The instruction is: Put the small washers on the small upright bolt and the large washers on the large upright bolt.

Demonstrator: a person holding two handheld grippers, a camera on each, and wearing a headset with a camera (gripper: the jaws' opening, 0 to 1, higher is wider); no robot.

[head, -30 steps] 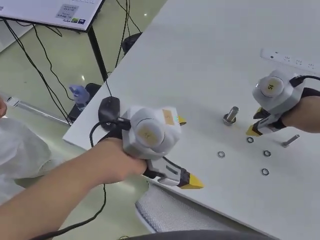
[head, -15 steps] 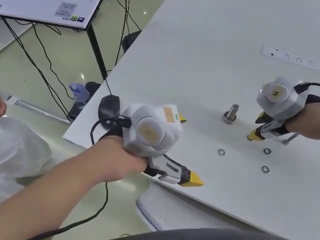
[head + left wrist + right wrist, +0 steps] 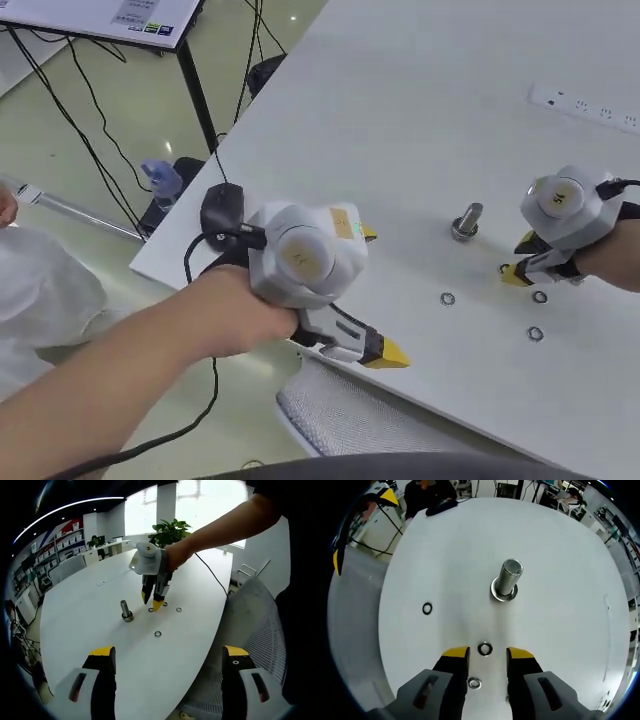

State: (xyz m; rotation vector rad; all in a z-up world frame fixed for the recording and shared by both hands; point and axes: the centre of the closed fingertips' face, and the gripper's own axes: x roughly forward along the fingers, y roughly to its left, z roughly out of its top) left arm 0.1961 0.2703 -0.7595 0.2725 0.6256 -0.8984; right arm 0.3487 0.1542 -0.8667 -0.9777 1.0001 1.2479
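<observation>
A large steel bolt (image 3: 465, 222) (image 3: 126, 611) (image 3: 507, 582) stands upright on the white table (image 3: 400, 120). Small washers lie around it: one left of the others (image 3: 447, 298) (image 3: 427, 608), two more (image 3: 540, 297) (image 3: 535, 333) by my right hand. My right gripper (image 3: 520, 258) (image 3: 488, 654) is open and low over the table, its yellow tips on either side of a washer (image 3: 485, 648) (image 3: 504, 268). Another washer (image 3: 474, 682) lies further back between its fingers. My left gripper (image 3: 378, 295) (image 3: 169, 652) is wide open and holds nothing, near the table's front edge.
A black mouse (image 3: 222, 208) with its cable sits at the table's left corner. A white power strip (image 3: 585, 105) lies at the far right. A mesh chair (image 3: 340, 410) (image 3: 260, 630) stands just below the front edge. Floor cables and a desk leg are off to the left.
My right gripper has come down and forward, so its tips now flank the washer that lay just ahead of them. The left gripper has kept its place.
</observation>
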